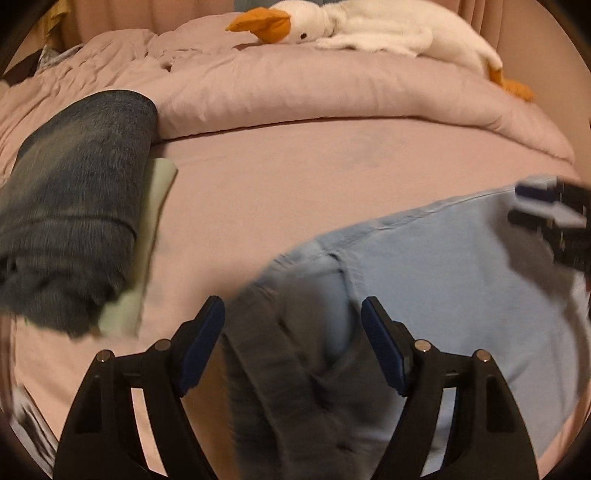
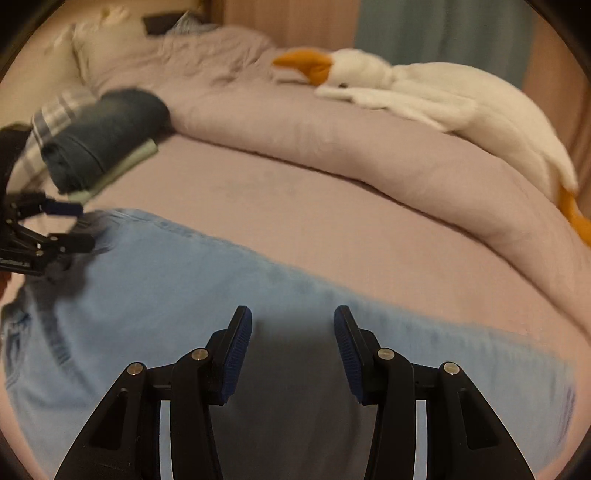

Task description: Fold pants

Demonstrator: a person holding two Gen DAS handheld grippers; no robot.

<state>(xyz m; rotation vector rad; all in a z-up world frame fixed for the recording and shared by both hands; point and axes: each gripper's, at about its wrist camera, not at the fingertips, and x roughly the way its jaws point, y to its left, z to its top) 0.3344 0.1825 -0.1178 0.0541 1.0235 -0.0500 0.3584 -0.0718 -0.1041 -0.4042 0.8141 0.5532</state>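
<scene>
Light blue pants (image 1: pixel 443 266) lie flat on the pink bed sheet (image 1: pixel 277 184). My left gripper (image 1: pixel 293 306) hovers open above their left end, where a seam and a dark blurred patch show; nothing is between its pads. In the right wrist view the pants (image 2: pixel 166 280) stretch across the lower frame. My right gripper (image 2: pixel 292 314) stands open above them over its own shadow, holding nothing. Each gripper shows in the other's view: the right gripper (image 1: pixel 546 218) at the right edge, the left gripper (image 2: pixel 70 225) at the left edge, both above the pants' far edge.
A folded pile of dark blue jeans (image 1: pixel 74 206) on a pale green garment (image 1: pixel 159 199) sits at the left of the bed. A rolled pink duvet (image 1: pixel 332 99) runs along the back with a white plush goose (image 1: pixel 369 29) on it. A plaid cloth (image 2: pixel 55 110) lies beside the pile.
</scene>
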